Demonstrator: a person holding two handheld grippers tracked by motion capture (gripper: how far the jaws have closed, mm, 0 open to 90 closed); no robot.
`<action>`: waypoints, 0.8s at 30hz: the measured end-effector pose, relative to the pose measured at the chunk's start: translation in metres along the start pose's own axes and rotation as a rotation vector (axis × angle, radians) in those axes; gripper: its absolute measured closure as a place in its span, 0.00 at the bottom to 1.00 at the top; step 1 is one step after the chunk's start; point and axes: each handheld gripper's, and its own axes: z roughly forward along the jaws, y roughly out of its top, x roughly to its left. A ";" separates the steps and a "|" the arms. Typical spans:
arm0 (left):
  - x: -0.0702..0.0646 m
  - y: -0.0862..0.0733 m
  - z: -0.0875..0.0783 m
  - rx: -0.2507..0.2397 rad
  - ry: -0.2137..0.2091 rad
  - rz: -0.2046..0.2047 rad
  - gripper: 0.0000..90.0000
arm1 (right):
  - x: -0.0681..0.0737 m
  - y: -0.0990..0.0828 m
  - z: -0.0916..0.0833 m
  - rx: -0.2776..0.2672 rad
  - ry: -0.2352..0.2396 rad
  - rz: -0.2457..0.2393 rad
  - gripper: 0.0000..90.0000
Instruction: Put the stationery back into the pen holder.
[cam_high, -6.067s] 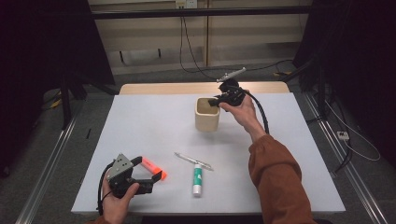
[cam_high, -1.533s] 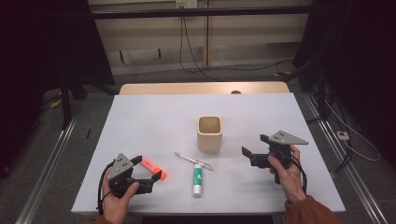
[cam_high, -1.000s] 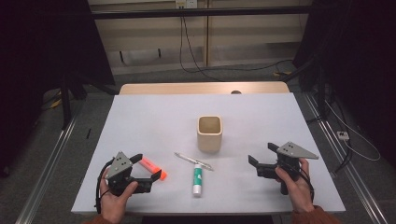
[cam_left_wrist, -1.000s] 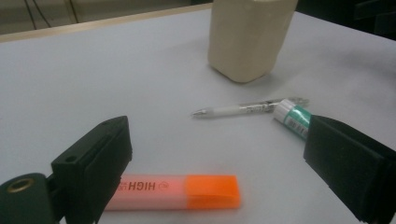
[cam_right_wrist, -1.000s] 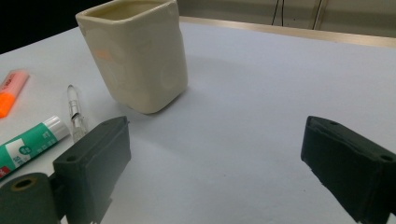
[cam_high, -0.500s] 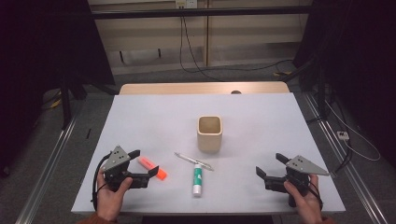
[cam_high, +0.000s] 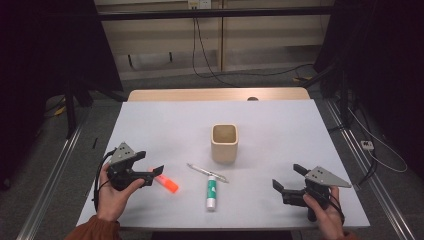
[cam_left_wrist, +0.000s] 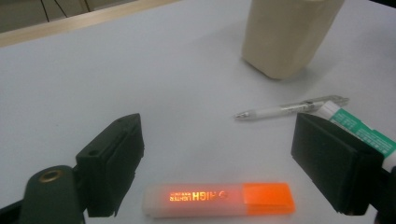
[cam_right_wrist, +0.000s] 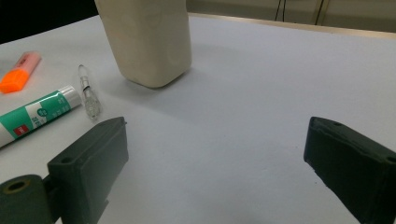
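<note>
An orange highlighter (cam_high: 165, 183) lies on the white table (cam_high: 280, 125) at the front left. My left gripper (cam_high: 152, 176) hovers just left of it. In the left gripper view the highlighter (cam_left_wrist: 219, 199) lies low between the two jaws, which have just been closing a little and stand apart from it, open. My right gripper (cam_high: 288, 178) is at the front right, open, over bare table (cam_right_wrist: 243, 107) with nothing between its fingers. A beige cup (cam_high: 224, 142) stands upright mid-table. A clear pen (cam_high: 206, 172) and a green-and-white glue stick (cam_high: 211, 191) lie in front of it.
The table's front edge runs close under both hands. A wooden strip (cam_high: 215, 94) borders the far edge. Dark frames and cables stand on the floor around the table. From the right gripper view the cup (cam_right_wrist: 147, 39), pen (cam_right_wrist: 88, 95) and glue stick (cam_right_wrist: 35, 116) lie ahead and left.
My right gripper left the cup and came back to the front right edge. My left gripper rose and shifted slightly away from the front edge, staying beside the highlighter.
</note>
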 end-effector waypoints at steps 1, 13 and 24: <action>0.002 0.002 0.002 0.015 -0.005 -0.007 0.25 | 0.000 0.000 0.000 0.000 0.003 0.001 0.07; 0.026 -0.001 0.027 0.099 -0.003 -0.088 0.77 | 0.001 0.001 0.004 0.007 0.014 -0.010 0.07; 0.027 -0.007 0.045 0.191 0.014 -0.016 1.00 | 0.001 0.001 0.004 0.013 0.023 -0.013 0.06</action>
